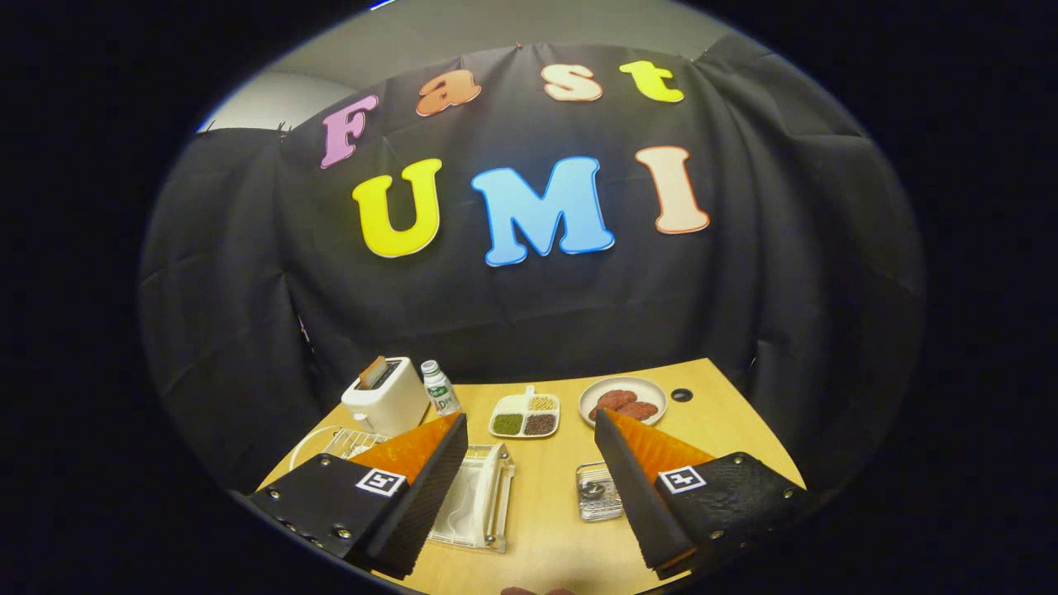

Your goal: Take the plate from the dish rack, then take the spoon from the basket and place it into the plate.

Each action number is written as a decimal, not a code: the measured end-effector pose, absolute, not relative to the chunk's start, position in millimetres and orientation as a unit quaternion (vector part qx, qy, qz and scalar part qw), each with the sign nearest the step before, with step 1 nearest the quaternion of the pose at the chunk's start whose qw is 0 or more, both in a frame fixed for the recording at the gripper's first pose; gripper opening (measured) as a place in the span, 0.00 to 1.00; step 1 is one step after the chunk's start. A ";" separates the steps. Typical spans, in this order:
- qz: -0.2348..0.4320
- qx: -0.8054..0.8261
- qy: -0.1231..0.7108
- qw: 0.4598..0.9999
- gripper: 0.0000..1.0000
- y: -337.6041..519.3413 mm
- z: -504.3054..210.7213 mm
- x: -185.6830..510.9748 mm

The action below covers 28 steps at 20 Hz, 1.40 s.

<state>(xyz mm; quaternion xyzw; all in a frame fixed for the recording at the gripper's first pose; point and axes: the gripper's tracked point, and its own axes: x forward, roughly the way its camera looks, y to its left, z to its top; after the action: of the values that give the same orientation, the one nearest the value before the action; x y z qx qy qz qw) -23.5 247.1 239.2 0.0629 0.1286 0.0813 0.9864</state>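
The hand-held gripper (529, 479) hangs above the wooden bench (545, 529) with its two fingers wide apart and nothing between them. Partly hidden by the left finger is the clear dish rack (478, 500) with a white plate (318, 442) at its far left side, while a small clear basket (597, 492) holding a dark item, probably the spoon (592, 489), sits just beside the right finger. Farther on the bench stand a white toaster (386, 397), a small bottle (439, 387), a divided tray (526, 415) of grains and a round dish (622, 400) with reddish-brown pieces.
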 end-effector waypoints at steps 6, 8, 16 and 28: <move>0.113 0.076 0.224 0.965 0.96 304.8 207.4 -8.0; 0.120 0.089 0.246 0.958 0.96 322.3 199.7 -3.7; 0.142 0.084 0.321 0.933 0.96 371.7 174.8 25.7; 0.081 0.035 0.420 0.903 0.96 398.0 89.6 58.2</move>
<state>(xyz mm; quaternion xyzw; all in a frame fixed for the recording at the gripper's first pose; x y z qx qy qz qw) 58.2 398.0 89.6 0.0350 0.4204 0.0815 0.9030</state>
